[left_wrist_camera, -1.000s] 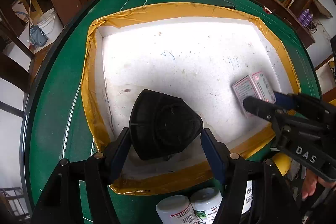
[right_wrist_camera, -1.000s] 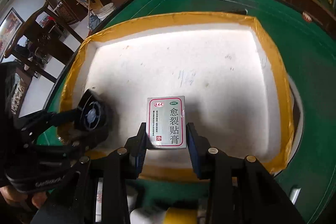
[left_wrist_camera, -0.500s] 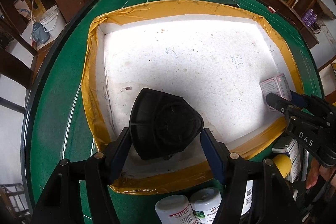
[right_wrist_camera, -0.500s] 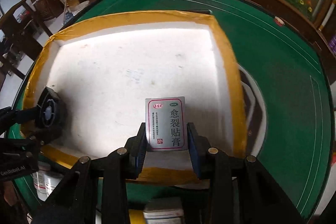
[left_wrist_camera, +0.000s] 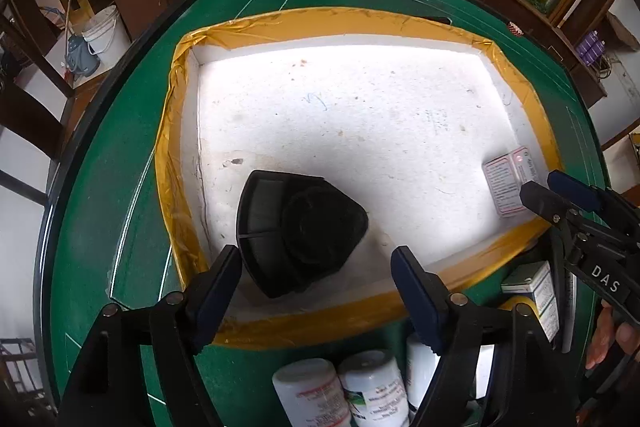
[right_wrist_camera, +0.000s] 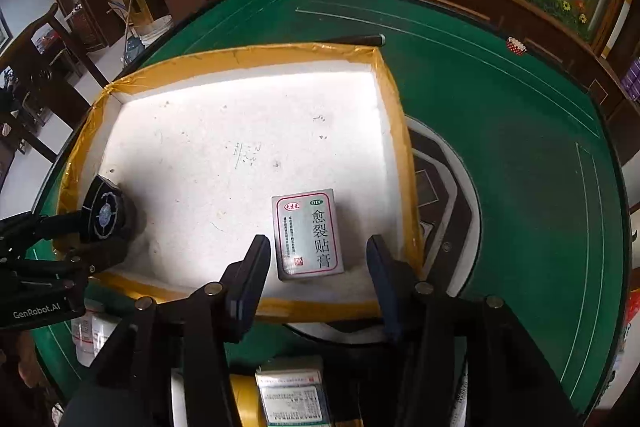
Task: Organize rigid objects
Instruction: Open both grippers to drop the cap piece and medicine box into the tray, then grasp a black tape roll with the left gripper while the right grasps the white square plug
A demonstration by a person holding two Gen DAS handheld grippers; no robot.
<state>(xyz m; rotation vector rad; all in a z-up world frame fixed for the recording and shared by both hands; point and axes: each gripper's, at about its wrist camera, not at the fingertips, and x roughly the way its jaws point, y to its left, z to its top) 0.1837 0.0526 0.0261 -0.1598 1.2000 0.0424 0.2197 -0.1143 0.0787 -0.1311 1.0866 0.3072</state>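
1. Since 1 s ago both grippers have let go: the right gripper (right_wrist_camera: pixel 316 259) was clamped on the medicine box (right_wrist_camera: pixel 309 235) and the left gripper (left_wrist_camera: pixel 316 271) hugged the black fan (left_wrist_camera: pixel 298 231); now there are gaps on both sides of each item.
2. Green table (left_wrist_camera: pixel 120 163) carries the white foam tray (left_wrist_camera: pixel 360 131) w/ yellow-taped rim.
3. Black fan sits on the tray floor, near-left corner, just fwd of the left gripper; its jaws are opening, wide, pads off the fan.
4. Medicine box lies flat, label up, on the tray floor near the near-right corner, between the right gripper's fingers; jaws opening, about half apart, neither pad touching.
5. White bottles (left_wrist_camera: pixel 340 391) stand on the table below the tray's near rim, beside another small box (left_wrist_camera: pixel 536 287).
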